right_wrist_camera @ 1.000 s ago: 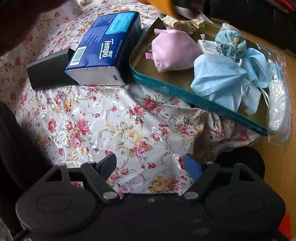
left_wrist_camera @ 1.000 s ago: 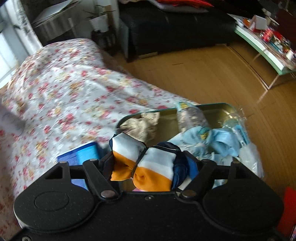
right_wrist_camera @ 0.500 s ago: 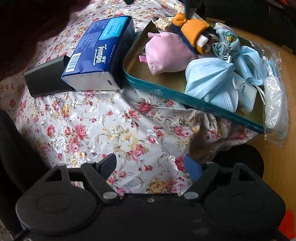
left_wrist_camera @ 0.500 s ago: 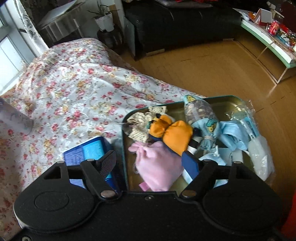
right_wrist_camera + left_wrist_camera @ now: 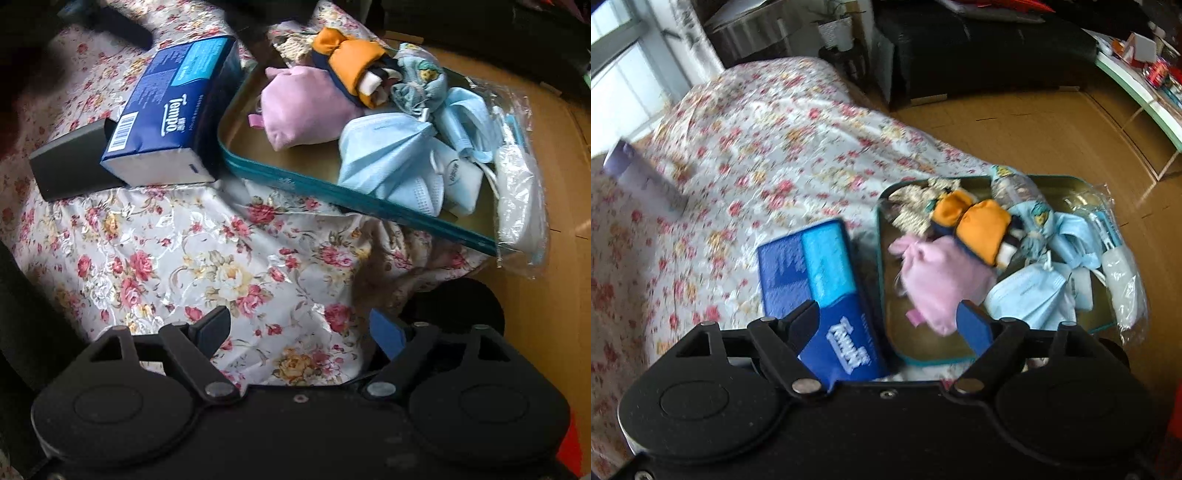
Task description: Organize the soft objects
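Both tongs spread, empty: left tongs [image 5: 890, 325], right tongs [image 5: 301, 330]. Scarf [image 5: 975, 230] ahead in tray [image 5: 332, 192], atop pouch [image 5: 942, 280]. Risk: tray overhanging edge, tipping if nudged; masks [image 5: 391, 158] sliding off.

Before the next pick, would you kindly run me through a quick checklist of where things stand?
1. Left gripper open and empty: ok.
2. Right gripper open and empty, above the floral tablecloth: ok.
3. Orange, white and navy fabric bow inside the teal-rimmed metal tray, leaning on the pink drawstring pouch: ok.
4. Blue Tempo tissue pack inside the tray: not ok, it lies beside it on the cloth.
5. Clear plastic bag fully inside the tray: not ok, it hangs over the end.
6. Tray fully supported: cannot tell.
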`<state>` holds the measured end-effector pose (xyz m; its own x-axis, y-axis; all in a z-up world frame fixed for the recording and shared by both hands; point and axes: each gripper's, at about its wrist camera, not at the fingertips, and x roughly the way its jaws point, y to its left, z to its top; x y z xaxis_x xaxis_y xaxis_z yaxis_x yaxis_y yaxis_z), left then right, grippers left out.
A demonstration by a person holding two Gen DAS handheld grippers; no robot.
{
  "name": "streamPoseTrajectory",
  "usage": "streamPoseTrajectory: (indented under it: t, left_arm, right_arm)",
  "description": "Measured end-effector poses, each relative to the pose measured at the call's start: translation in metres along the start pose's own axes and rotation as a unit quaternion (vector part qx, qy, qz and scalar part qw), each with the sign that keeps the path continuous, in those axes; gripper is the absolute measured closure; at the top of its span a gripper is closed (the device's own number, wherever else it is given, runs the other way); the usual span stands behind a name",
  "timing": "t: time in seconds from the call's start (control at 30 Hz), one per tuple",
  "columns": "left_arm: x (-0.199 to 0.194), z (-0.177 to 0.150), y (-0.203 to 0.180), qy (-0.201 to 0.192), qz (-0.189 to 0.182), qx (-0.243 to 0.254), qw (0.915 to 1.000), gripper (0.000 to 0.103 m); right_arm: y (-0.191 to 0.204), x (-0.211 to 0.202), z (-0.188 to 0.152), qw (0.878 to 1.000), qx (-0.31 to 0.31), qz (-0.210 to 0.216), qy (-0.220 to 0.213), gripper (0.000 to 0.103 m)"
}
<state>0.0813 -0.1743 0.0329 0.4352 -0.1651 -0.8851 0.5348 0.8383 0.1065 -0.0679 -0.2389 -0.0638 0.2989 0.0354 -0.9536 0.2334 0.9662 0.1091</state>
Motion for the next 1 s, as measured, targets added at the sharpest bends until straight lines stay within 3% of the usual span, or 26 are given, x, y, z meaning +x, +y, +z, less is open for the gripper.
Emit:
streamPoseTrajectory:
  t: [0.47,1.0]
  left_arm:
    - [-0.014,-0.047,0.046,0.003,0.005,-0.056,0.9984,0.017]
    - [-0.002,-0.094,0.062,0.056,-0.009,-0.104,0.9929,0.013]
  right_arm:
    - [-0.022,-0.018,0.015,0.997,0.062,-0.037,-0.013,0.015]
    - [-0.02,-0.029,0.026,0.996,0.071,-0.043,-0.024,0.002]
